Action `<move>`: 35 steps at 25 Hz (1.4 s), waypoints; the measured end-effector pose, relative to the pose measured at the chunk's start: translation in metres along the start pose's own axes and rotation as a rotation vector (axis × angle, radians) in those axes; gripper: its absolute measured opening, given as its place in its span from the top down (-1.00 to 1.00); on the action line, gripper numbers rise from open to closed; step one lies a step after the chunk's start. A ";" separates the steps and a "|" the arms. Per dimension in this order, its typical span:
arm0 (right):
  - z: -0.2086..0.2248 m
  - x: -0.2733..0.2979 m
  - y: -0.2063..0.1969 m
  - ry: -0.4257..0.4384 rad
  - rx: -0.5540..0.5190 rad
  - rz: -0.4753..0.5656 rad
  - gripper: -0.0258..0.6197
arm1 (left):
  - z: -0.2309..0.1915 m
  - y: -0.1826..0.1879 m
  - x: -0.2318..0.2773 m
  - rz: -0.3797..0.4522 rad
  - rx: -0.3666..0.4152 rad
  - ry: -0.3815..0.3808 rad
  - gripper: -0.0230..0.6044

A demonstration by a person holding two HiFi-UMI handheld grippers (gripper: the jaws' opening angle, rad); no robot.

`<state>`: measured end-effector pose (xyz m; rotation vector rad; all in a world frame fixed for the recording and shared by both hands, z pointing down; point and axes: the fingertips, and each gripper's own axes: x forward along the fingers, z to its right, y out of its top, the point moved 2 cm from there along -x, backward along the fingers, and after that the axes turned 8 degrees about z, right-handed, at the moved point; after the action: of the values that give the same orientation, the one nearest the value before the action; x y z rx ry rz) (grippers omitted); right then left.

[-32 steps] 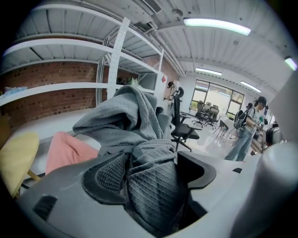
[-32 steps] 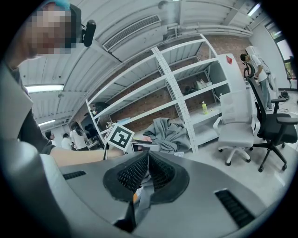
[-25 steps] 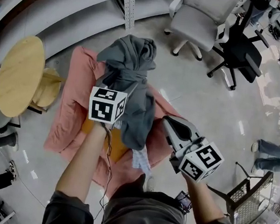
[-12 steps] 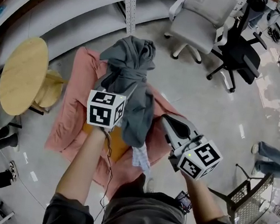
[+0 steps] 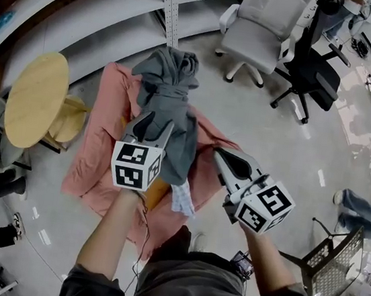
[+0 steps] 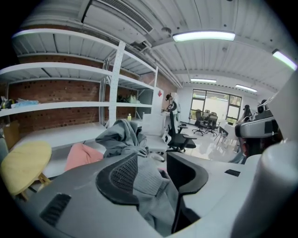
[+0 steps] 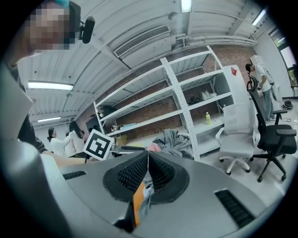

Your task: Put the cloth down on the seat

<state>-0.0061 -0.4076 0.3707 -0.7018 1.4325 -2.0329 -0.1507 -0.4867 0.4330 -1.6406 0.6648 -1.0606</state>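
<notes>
The grey cloth lies heaped over a seat draped in a pink cloth; an orange patch of the seat shows below it. My left gripper hovers at the near edge of the grey cloth. Its jaws have just been closing but stand apart, with cloth showing in the gap and neither pad pressing on it. My right gripper hangs to the right of the heap, and its pads meet with nothing between them. The grey cloth lies beyond them.
A round wooden table stands left of the seat. Behind it run white shelves, with a white office chair and a black one at the back right. A person's legs and a wire chair are at the right.
My left gripper has drawn back toward me out of the grey folds, and its jaws have narrowed. The cloth stays heaped on the seat. My right gripper has shifted only slightly.
</notes>
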 end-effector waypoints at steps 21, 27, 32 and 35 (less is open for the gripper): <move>-0.055 -0.080 0.042 0.078 -0.079 0.081 0.87 | 0.117 0.024 -0.110 0.127 0.010 -0.032 0.86; -0.054 -0.094 0.045 0.069 -0.085 0.090 0.87 | 0.135 0.028 -0.115 0.139 0.012 -0.041 0.86; -0.054 -0.105 0.048 0.065 -0.085 0.102 0.87 | 0.147 0.032 -0.118 0.147 0.025 -0.045 0.87; -0.050 -0.101 0.047 0.062 -0.086 0.107 0.87 | 0.145 0.032 -0.112 0.145 0.033 -0.052 0.88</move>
<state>0.0382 -0.3176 0.3011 -0.5889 1.5667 -1.9364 -0.0714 -0.3374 0.3550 -1.5623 0.7172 -0.9169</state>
